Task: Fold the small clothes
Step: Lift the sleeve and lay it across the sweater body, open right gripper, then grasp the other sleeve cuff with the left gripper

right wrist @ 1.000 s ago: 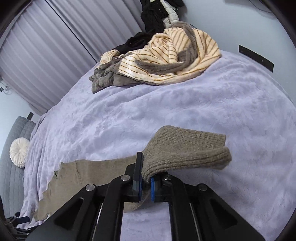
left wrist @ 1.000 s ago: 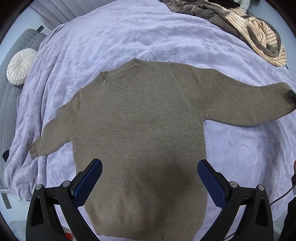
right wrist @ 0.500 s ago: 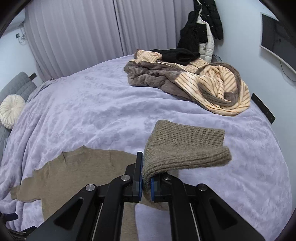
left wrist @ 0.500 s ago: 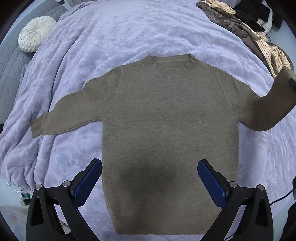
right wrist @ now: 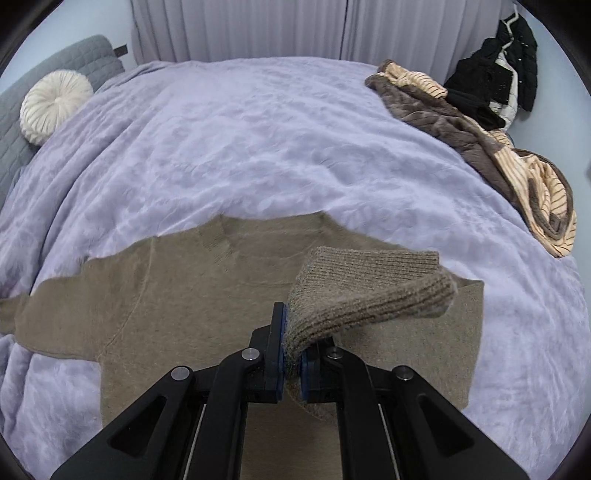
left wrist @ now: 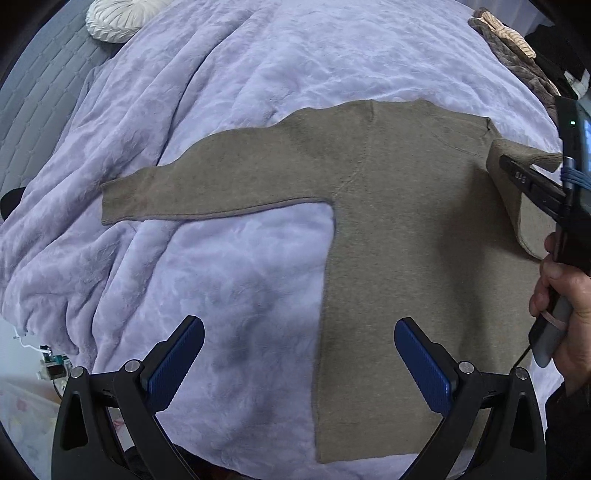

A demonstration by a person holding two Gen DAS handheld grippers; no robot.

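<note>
folding a taupe sweater on a lavender bed

spreading across most of both views, a plush lavender blanket (right wrist: 258, 147) covers the bed, rumpled into soft ridges toward its left edge. pale pleated curtains (right wrist: 240, 29) hang behind the bed. a round cream cushion (right wrist: 55, 105) rests against a grey quilted headboard (right wrist: 22, 122) at far left. at the far right of the bed lies a heap of clothes (right wrist: 491, 155), brown and cream-striped, with dark garments (right wrist: 495, 85) hanging on the wall behind it.

the taupe knit sweater (left wrist: 406, 229) lies flat on the blanket near the front edge, its one sleeve (left wrist: 207, 188) stretched out to the left. the other sleeve is lifted and carried over the body: the right gripper (right wrist: 291, 369) is clamped tight on its ribbed cuff (right wrist: 369, 291), which curls out to the right of the closed pads.

the left gripper (left wrist: 299, 362) hangs above the blanket and the sweater's side edge with its blue pads (left wrist: 177, 358) spread wide, gripping nothing.

in the left wrist view the right hand (left wrist: 565, 295) and its tool are cut off by the picture's right edge, and they hide part of the sweater's right shoulder. the sweater's hem runs out of sight behind the gripper body in the right wrist view. small clutter on the floor at lower left is too tiny to identify.
</note>
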